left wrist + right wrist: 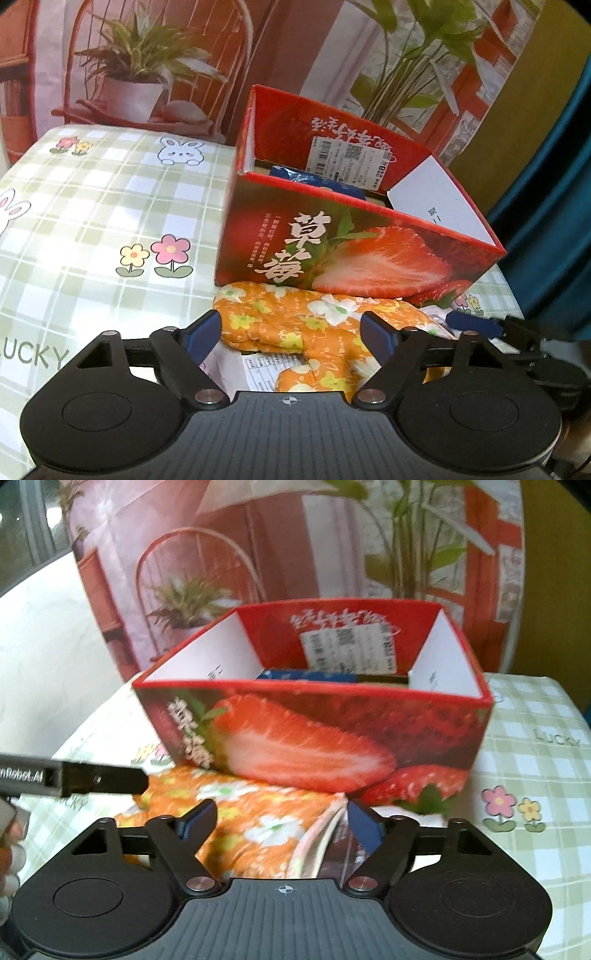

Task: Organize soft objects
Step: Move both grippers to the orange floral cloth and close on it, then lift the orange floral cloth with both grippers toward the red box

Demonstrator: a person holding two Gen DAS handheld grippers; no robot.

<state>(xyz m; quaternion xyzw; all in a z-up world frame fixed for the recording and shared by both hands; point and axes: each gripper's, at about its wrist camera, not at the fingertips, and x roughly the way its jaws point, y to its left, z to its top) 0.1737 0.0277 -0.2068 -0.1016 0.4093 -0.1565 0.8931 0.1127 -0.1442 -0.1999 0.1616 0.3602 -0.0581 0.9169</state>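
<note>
An orange flowered soft packet [306, 332] lies on the table against the front of a red strawberry box [354, 254]. My left gripper [293, 338] is open, its jaws standing on either side of the packet's near part. In the right wrist view the same packet [243, 812] lies in front of the box [314, 734]. My right gripper [282, 821] is open over the packet's right end, with a pale wrapper edge [321, 834] between the jaws. A blue packet [314, 179] lies inside the box, also seen in the right wrist view [295, 675].
The table has a green checked cloth [92, 221] with bunnies and flowers. A printed backdrop of plants [147, 66] stands behind the box. The right gripper's finger [476, 323] shows at the right of the left wrist view; the left gripper's finger [99, 781] crosses the right wrist view.
</note>
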